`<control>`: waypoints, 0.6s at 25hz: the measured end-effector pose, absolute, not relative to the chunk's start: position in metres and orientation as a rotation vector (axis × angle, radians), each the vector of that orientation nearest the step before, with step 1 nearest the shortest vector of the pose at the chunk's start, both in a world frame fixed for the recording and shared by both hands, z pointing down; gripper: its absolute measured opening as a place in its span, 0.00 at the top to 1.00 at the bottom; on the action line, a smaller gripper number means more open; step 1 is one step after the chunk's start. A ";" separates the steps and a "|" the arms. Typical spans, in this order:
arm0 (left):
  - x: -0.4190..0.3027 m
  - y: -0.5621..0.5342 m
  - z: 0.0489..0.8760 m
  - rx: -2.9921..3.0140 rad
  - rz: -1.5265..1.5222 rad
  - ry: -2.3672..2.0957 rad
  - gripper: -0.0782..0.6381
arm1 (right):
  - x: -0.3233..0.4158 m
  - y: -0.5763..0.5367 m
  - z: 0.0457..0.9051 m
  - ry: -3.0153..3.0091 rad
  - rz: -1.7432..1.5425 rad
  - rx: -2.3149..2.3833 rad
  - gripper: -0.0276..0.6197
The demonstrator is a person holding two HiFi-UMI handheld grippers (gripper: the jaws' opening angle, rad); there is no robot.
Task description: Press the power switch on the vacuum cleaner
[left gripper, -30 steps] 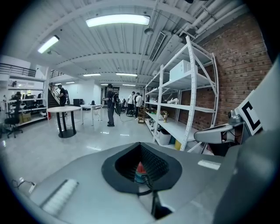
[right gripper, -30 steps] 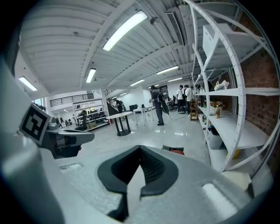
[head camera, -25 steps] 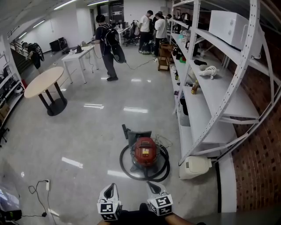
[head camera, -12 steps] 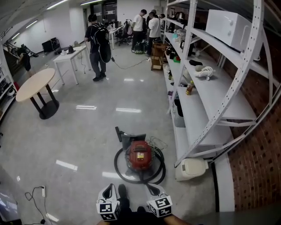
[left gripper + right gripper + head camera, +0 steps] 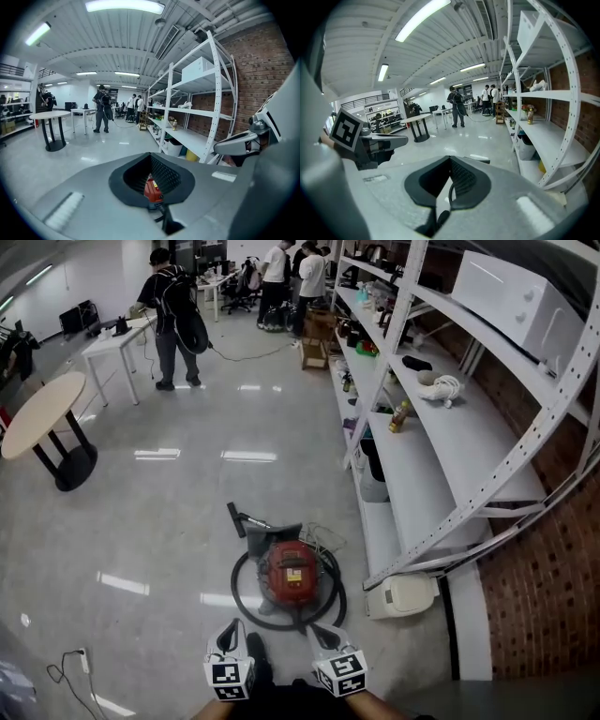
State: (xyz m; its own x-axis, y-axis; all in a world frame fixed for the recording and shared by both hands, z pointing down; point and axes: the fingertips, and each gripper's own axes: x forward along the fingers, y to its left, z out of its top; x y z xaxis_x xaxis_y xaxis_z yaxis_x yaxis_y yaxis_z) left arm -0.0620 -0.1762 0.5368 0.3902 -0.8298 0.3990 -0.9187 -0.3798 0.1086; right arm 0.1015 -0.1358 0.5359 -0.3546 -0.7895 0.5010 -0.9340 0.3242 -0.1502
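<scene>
Vacuum cleaner (image 5: 289, 573), red canister ringed by black hose (image 5: 242, 592), lies ahead of left gripper (image 5: 228, 638) and right gripper (image 5: 320, 634), both closed and empty; a blunt press could miss its switch or snag the hose.

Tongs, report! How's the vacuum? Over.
Left tongs, right tongs both shut, empty. Red round vacuum cleaner just ahead, untouched. Black hose ringed around it.

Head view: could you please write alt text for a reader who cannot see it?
A red vacuum cleaner sits on the glossy floor, its black hose looped round it, beside long white shelving. The left gripper and right gripper show at the bottom edge, short of it and holding nothing. People stand in the distance.
</scene>
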 end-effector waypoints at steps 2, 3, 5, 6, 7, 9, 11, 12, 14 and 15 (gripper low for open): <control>-0.065 -0.194 0.537 2.356 0.397 -1.503 0.87 | 0.096 -0.153 0.534 -2.242 0.593 1.549 0.97; -0.067 -0.205 0.536 2.368 0.391 -1.493 0.87 | 0.094 -0.164 0.531 -2.236 0.586 1.557 0.97; -0.068 -0.228 0.532 2.400 0.378 -1.469 0.87 | 0.089 -0.186 0.526 -2.225 0.569 1.577 0.97; -0.069 -0.238 0.530 2.413 0.374 -1.455 0.87 | 0.088 -0.196 0.524 -2.213 0.567 1.587 0.97; -0.069 -0.245 0.530 2.418 0.374 -1.439 0.87 | 0.087 -0.203 0.525 -2.196 0.573 1.594 0.97; -0.072 -0.255 0.535 2.411 0.379 -1.408 0.87 | 0.086 -0.211 0.529 -2.151 0.600 1.603 0.97; -0.077 -0.264 0.542 2.408 0.387 -1.382 0.87 | 0.084 -0.219 0.534 -2.111 0.618 1.616 0.97; -0.081 -0.269 0.546 2.414 0.394 -1.370 0.87 | 0.083 -0.224 0.535 -2.097 0.620 1.625 0.97; -0.087 -0.281 0.552 2.432 0.415 -1.348 0.87 | 0.078 -0.234 0.538 -2.078 0.624 1.640 0.97; -0.090 -0.286 0.555 2.437 0.428 -1.339 0.87 | 0.076 -0.239 0.539 -2.069 0.630 1.644 0.97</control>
State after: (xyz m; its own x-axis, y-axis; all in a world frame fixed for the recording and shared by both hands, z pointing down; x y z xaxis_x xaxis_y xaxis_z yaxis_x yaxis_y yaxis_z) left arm -0.0897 -0.2861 0.5550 0.5143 -0.7535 0.4096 -0.8514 -0.5059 0.1383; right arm 0.0757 -0.2387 0.5394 -0.2115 -0.7852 0.5820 -0.9763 0.1975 -0.0884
